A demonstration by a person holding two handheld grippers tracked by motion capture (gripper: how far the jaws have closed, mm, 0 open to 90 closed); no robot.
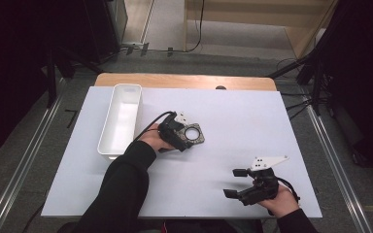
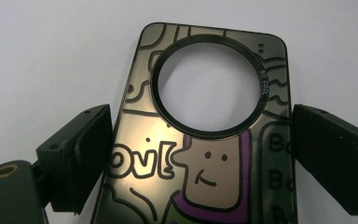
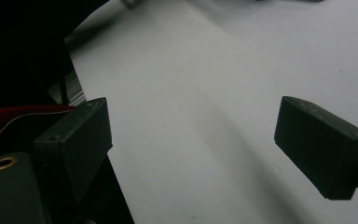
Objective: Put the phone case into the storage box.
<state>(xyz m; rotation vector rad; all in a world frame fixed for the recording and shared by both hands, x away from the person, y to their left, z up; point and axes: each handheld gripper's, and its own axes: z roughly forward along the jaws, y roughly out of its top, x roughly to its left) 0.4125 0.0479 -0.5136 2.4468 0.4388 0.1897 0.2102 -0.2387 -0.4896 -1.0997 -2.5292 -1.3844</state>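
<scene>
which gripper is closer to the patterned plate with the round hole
Left. The left gripper straddles the patterned plate, one jaw at each long edge. The right gripper sits open near the table's front right, well away from it.

A person is wearing black long sleeves. Each hand is carrying a black claw: the left claw (image 1: 187,137) and right claw (image 1: 236,183) each bearing a pale grey three-cornered plate, blocky black jaws, a brass-ringed hole, and a trailing black cable.
</scene>
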